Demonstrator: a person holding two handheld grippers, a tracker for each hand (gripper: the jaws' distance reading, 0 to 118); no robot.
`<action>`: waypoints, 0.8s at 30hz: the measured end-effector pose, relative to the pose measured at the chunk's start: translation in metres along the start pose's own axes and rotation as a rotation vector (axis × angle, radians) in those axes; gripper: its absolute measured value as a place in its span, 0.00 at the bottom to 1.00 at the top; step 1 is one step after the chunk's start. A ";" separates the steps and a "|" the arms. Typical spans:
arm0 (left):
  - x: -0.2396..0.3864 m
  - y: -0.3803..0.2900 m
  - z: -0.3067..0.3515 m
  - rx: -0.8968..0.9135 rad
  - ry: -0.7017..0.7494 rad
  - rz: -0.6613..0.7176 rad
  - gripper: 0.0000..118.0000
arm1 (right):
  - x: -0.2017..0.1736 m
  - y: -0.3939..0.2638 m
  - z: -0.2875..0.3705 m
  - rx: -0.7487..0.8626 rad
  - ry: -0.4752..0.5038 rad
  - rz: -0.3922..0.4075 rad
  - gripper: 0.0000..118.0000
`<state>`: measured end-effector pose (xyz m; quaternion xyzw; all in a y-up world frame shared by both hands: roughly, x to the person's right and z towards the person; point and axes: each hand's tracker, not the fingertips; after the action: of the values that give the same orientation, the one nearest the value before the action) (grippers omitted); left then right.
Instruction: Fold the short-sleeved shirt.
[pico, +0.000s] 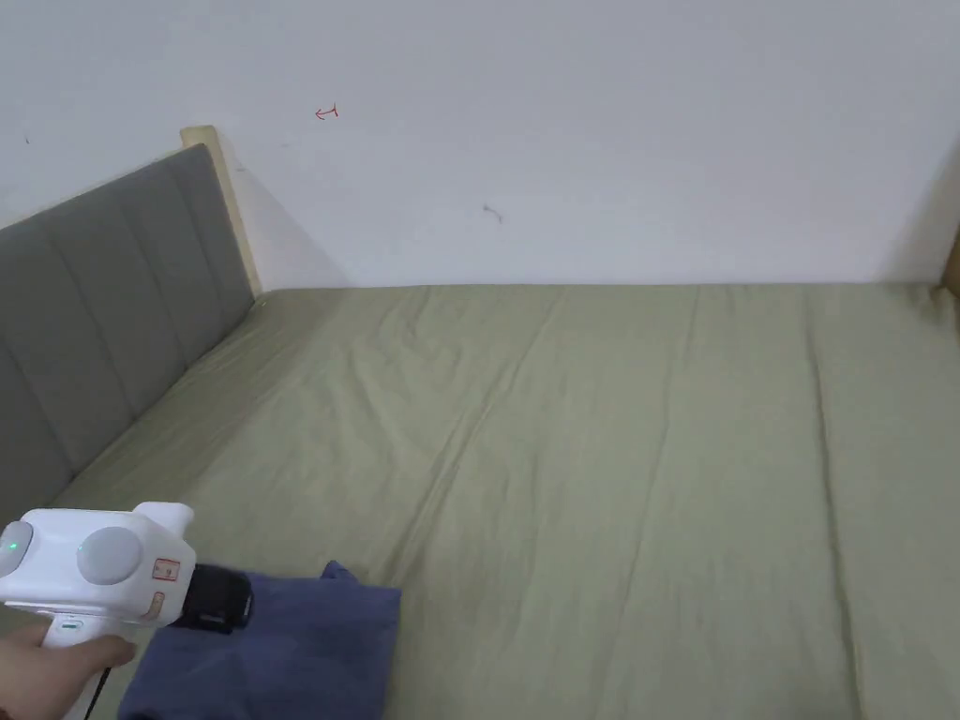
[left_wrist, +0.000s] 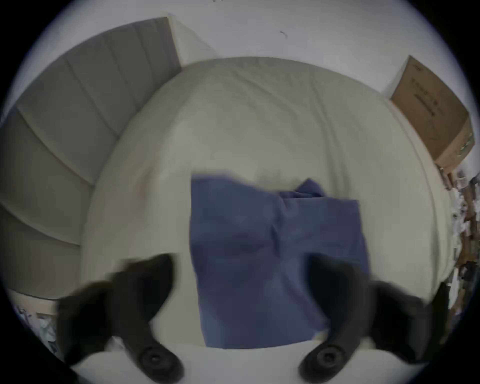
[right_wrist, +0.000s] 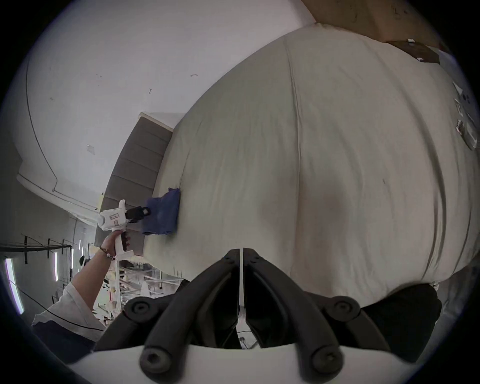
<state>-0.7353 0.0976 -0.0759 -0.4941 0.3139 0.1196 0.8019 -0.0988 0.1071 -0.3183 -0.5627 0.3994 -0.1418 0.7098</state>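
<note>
A blue shirt (pico: 281, 647) lies folded into a small rectangle near the front left corner of the bed; it is also in the left gripper view (left_wrist: 272, 254) and, far off, in the right gripper view (right_wrist: 162, 217). My left gripper (left_wrist: 241, 275) hovers just above the shirt's near edge, jaws spread wide with nothing between them. From the head view the left gripper (pico: 220, 600) is a white body with black jaws over the shirt's left side. My right gripper (right_wrist: 242, 256) is away from the shirt, over the bed's near edge, jaws together on nothing.
The olive bedsheet (pico: 609, 450) stretches wide to the right and back. A grey padded headboard (pico: 103, 328) runs along the left, a white wall behind. A cardboard box (left_wrist: 431, 109) stands at the bed's far right corner. Clutter lies beyond the bed's right side.
</note>
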 end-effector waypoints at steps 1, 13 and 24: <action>-0.002 0.001 0.011 0.039 0.015 -0.014 1.00 | -0.001 0.001 0.000 -0.002 0.001 0.001 0.02; 0.072 0.003 0.126 0.230 -0.263 -0.124 0.98 | -0.035 0.019 0.018 0.111 -0.005 0.166 0.02; 0.225 -0.034 0.206 0.536 -0.453 -0.136 0.00 | -0.077 0.036 0.060 0.306 -0.037 0.329 0.02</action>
<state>-0.4650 0.2330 -0.1264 -0.2469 0.1145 0.0859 0.9584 -0.1133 0.2103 -0.3172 -0.3782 0.4464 -0.0728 0.8077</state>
